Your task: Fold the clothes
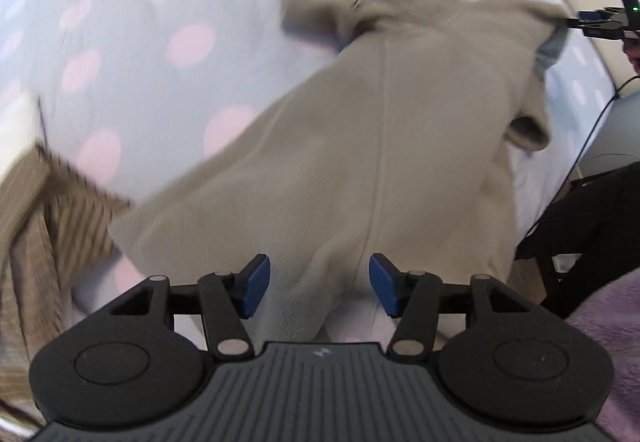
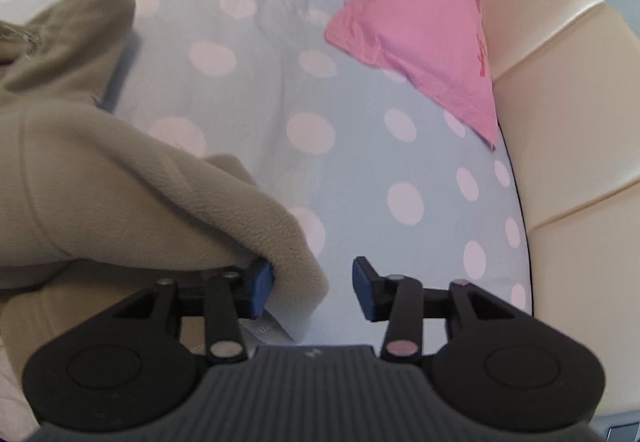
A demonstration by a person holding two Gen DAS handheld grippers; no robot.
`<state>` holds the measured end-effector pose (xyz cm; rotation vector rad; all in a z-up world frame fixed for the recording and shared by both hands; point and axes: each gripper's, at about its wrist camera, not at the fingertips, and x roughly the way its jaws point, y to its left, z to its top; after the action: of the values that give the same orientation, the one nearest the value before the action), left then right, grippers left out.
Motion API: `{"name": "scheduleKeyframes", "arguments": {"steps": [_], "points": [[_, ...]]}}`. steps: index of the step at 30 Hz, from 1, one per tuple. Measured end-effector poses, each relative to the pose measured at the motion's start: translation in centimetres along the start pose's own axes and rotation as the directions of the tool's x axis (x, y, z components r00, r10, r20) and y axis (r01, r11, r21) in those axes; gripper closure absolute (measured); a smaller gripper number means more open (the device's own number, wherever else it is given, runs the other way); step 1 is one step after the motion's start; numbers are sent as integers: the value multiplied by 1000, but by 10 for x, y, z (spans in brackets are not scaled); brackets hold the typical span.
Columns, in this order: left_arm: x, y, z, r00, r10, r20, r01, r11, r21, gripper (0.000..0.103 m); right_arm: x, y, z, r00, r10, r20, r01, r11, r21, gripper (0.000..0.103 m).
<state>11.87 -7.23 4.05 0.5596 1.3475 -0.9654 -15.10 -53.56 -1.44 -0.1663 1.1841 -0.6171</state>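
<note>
Ahead of the wide-open left gripper (image 1: 319, 292) lies the beige fleece hoodie (image 1: 360, 130), ungripped; its edge drapes between the open right gripper (image 2: 314, 292) fingers, pink pillow (image 2: 420, 38) beyond.

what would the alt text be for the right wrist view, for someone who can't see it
The right gripper is open, with a fold of a beige fleece hoodie lying across the gap beside its left finger. The hoodie sprawls to the left over a pale sheet with pink polka dots; a pink pillow lies at the far right against a cream padded headboard.
</note>
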Motion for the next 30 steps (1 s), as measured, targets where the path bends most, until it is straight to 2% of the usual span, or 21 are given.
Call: {"name": "scheduleKeyframes", "arguments": {"steps": [4, 8, 11, 14, 16, 20, 23, 26, 29, 30], "points": [[2, -3, 34, 997, 9, 75, -10, 1000, 16, 47, -30, -5, 18, 998, 29, 62, -26, 998, -52, 56], [33, 4, 68, 993, 16, 116, -20, 999, 34, 47, -45, -2, 41, 985, 103, 139, -93, 993, -74, 52], [62, 11, 90, 989, 20, 146, -25, 999, 35, 48, -31, 10, 63, 973, 179, 148, -168, 982, -81, 52], [98, 18, 107, 986, -38, 162, 35, 999, 26, 48, -8, 28, 83, 953, 263, 152, -255, 964, -69, 52], [123, 23, 116, 988, -67, 137, 64, 998, 26, 48, 9, 40, 97, 936, 320, 144, -314, 947, -61, 51], [167, 32, 123, 994, -85, 72, 83, 996, 28, 47, 59, 65, 119, 924, 376, 65, -370, 925, -88, 52], [185, 34, 119, 991, -113, 68, 111, 993, 37, 47, 89, 76, 116, 893, 450, -29, -450, 886, -111, 51], [191, 34, 113, 989, -119, 87, 114, 992, 60, 40, 107, 84, 95, 834, 539, -118, -551, 825, -127, 51], [195, 33, 109, 988, -122, 90, 117, 992, 53, 37, 122, 91, 71, 778, 604, -172, -624, 777, -90, 51], [195, 28, 108, 990, -107, 89, 101, 993, 68, 36, 126, 94, 64, 766, 618, -173, -637, 767, -79, 51]]}}
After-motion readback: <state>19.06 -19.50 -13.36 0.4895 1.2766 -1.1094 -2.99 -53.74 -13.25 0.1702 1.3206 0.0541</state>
